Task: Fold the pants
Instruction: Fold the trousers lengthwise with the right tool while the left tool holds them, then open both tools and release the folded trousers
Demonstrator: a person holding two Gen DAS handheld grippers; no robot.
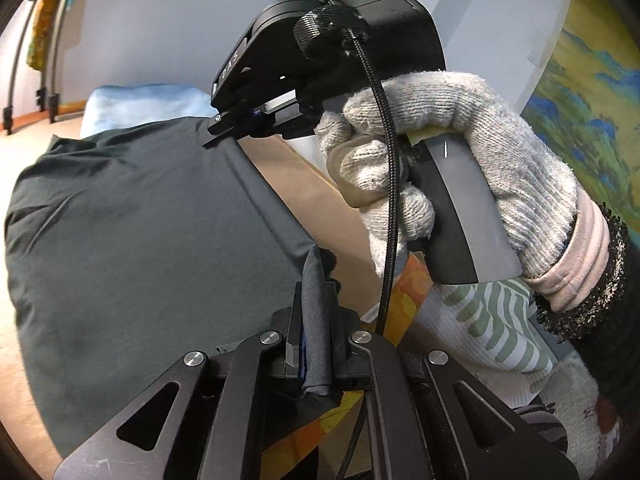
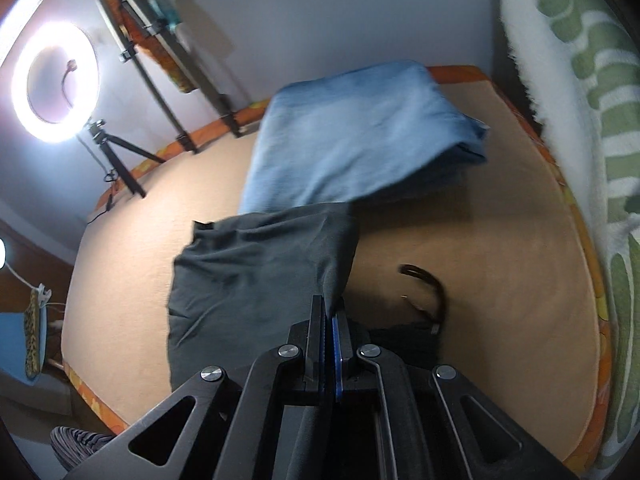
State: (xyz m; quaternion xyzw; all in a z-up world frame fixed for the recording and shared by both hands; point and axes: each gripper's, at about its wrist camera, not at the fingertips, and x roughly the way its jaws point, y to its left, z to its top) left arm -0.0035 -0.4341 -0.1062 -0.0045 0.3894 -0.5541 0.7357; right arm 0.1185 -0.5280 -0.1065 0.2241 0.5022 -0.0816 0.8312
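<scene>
The dark grey pants (image 1: pixel 132 216) hang lifted over the tan bed surface (image 1: pixel 340 216). My left gripper (image 1: pixel 316 280) is shut on a bunched edge of the pants. In the left wrist view my right gripper (image 1: pixel 236 126), held by a gloved hand (image 1: pixel 460 168), pinches the same stretched top edge further along. In the right wrist view my right gripper (image 2: pixel 330 312) is shut on the pants (image 2: pixel 256 276), which drape down to the left onto the bed (image 2: pixel 500 280).
A folded light blue garment (image 2: pixel 360 136) lies behind the pants on the bed. A black strap (image 2: pixel 428 284) lies right of the gripper. A ring light on a tripod (image 2: pixel 54 80) and a rack (image 2: pixel 168 60) stand at the far side. A green-patterned blanket (image 2: pixel 580 120) lies right.
</scene>
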